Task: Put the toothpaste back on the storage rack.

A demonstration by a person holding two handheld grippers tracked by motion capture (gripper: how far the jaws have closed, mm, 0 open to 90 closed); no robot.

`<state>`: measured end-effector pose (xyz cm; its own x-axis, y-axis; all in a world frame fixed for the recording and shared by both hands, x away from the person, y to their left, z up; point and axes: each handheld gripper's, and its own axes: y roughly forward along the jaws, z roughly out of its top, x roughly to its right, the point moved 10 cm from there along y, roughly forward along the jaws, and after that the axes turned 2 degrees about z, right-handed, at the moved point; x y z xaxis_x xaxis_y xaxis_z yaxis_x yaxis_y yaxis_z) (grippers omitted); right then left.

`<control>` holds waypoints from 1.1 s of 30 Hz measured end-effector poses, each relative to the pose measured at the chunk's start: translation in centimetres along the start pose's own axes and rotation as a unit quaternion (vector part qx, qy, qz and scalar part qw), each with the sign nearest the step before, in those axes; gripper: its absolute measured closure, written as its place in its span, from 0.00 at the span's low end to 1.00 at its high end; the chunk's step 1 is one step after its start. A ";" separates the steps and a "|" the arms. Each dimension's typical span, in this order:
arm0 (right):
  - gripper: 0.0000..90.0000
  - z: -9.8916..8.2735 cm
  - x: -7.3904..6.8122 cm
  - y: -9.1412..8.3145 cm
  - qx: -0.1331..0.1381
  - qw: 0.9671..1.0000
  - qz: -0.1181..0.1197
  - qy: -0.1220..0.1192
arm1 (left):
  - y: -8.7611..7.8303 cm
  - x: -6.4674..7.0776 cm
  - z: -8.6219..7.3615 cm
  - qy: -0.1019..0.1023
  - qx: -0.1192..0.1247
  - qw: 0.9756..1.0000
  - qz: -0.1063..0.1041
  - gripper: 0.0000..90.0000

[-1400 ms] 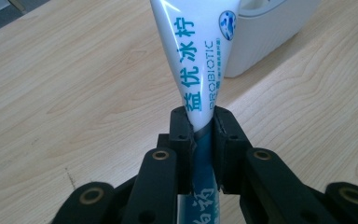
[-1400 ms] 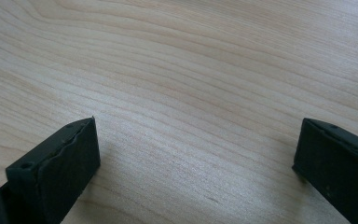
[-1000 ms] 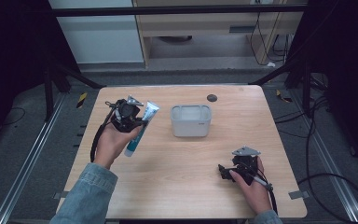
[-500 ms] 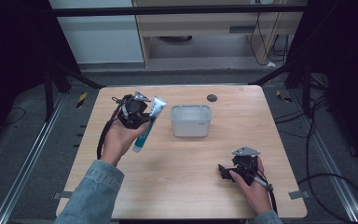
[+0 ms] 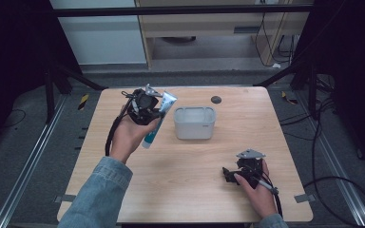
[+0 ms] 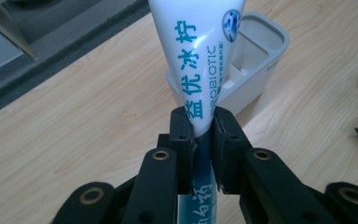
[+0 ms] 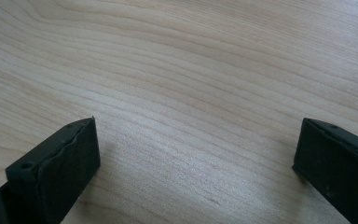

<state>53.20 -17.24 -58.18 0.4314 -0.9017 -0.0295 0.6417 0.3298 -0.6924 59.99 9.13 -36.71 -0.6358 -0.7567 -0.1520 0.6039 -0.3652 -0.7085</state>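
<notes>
One white-and-teal toothpaste tube [image 5: 156,124] clamped in the left gripper [image 5: 145,107], held above the tabletop's far-left part, just left of the white rectangular plastic holder [image 5: 194,122].

Held near one end, the tube [image 6: 200,60] hangs free for lowering into the holder [image 6: 251,65], probably. Left gripper view shows black pads [image 6: 182,135] pinching the tube and the holder's inner compartments; right gripper view shows the right gripper [image 7: 196,158], jaws wide apart, over bare light wooden table [image 7: 191,70] near the front-right corner.

Even overhead light brightens the counter [image 5: 190,175] in the high view; the surroundings from 9 to 3 o'clock fall dark. Gripper views are soft, with faint shadows beneath the near, blurred jaws.
</notes>
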 end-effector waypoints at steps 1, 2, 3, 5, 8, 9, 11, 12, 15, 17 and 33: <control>0.00 0.0 0.1 0.1 0.002 1.000 -0.003 -0.008 | 0.0 0.2 0.3 0.001 0.002 1.000 0.000 0.88; 0.00 0.0 0.1 0.1 0.002 1.000 -0.002 -0.007 | -0.1 0.3 0.6 0.001 0.004 1.000 0.000 0.88; 0.00 0.0 0.1 0.1 0.001 1.000 -0.002 -0.007 | -0.2 0.5 0.9 0.001 0.006 1.000 -0.002 0.88; 0.00 0.0 0.1 0.1 0.001 1.000 -0.002 -0.008 | -0.2 0.9 1.5 0.003 0.010 1.000 -0.002 0.88; 0.00 0.1 0.1 0.1 0.001 1.000 0.000 -0.004 | 0.0 1.6 2.2 0.006 0.015 1.000 -0.006 0.88; 0.00 0.1 0.0 0.1 0.000 1.000 0.001 -0.004 | 0.2 1.9 2.5 0.006 0.015 1.000 -0.009 0.88; 0.00 0.1 0.1 0.1 0.000 1.000 0.000 -0.005 | 0.6 2.6 3.0 0.010 0.015 1.000 -0.014 0.88; 0.00 0.1 0.1 0.1 0.000 1.000 0.000 -0.005 | 0.6 2.6 3.0 0.010 0.015 1.000 -0.014 0.88; 0.00 0.0 0.1 0.1 -0.001 1.000 0.000 -0.004 | 1.3 4.1 3.9 0.016 0.017 1.000 -0.021 0.88; 0.00 0.0 0.1 0.1 -0.001 1.000 0.000 -0.004 | 1.7 4.6 4.3 0.020 0.016 0.999 -0.020 0.88; 0.00 0.0 0.2 0.1 -0.002 1.000 -0.001 -0.011 | 3.0 6.6 6.4 0.023 0.025 0.999 -0.029 0.88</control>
<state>53.32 -17.37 -58.23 0.4433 -0.8963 -0.0124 0.6397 0.3260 -0.6960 60.69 -0.43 -35.39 -0.6912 -0.7083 -0.1434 0.5876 -0.4353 -0.6821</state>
